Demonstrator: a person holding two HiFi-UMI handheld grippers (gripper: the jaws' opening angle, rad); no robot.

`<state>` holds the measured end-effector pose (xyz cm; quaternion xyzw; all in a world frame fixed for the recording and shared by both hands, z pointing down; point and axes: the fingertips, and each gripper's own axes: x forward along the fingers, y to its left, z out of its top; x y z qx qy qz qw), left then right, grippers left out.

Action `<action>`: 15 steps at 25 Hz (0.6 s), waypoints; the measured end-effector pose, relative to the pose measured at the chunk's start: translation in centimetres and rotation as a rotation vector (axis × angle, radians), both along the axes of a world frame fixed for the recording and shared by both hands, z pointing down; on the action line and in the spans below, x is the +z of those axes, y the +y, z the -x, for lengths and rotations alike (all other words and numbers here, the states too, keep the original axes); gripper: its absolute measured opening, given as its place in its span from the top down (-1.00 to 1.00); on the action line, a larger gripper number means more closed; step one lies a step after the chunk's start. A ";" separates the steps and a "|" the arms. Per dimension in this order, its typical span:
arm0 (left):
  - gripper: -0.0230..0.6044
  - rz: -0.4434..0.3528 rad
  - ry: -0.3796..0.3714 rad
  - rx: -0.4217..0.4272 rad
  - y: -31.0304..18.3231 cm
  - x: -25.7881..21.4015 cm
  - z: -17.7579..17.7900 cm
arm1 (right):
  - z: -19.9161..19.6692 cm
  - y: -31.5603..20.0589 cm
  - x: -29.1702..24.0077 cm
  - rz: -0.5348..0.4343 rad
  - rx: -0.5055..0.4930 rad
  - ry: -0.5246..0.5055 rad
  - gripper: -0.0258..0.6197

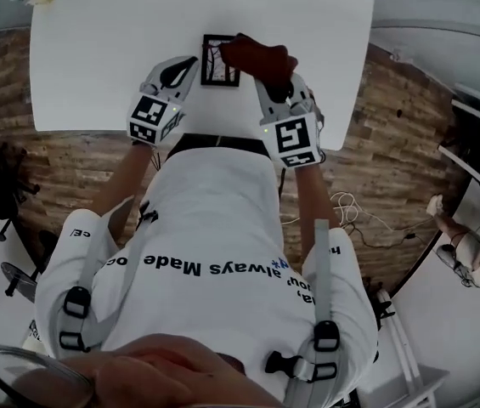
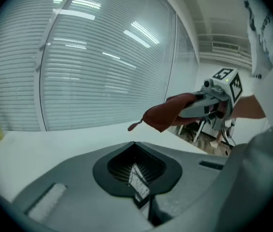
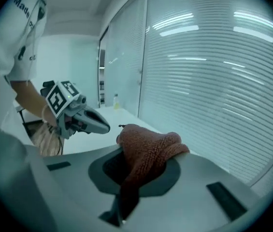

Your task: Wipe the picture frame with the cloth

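Picture frame (image 1: 219, 65) flat on white table (image 1: 95, 58), 12 o'clock from the person. Cloth (image 1: 256, 55) covers its 3 o'clock edge, clamped in right gripper (image 1: 267, 79). Left gripper (image 1: 191, 65), jaws together and empty, sits at frame's 9 o'clock, tip just beside it.

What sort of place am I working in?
Probably an office or meeting room: a plain white table, slatted blinds along the wall, and a wood-look floor with cables trailing across it.
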<state>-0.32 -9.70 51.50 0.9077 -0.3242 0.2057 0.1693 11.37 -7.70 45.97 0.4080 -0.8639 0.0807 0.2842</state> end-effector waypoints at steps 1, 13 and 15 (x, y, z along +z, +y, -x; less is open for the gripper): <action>0.92 -0.020 0.042 -0.014 0.1 -2.3 -0.1 | 0.0 -0.1 -2.0 -0.036 0.031 -0.046 0.86; 0.92 -0.338 0.265 -0.015 1.4 -25.5 -3.5 | 1.5 0.1 -20.7 -0.247 0.069 -0.353 0.86; 0.92 -0.361 0.277 -0.012 1.5 -27.0 -3.6 | 2.0 0.1 -22.4 -0.272 0.047 -0.367 0.86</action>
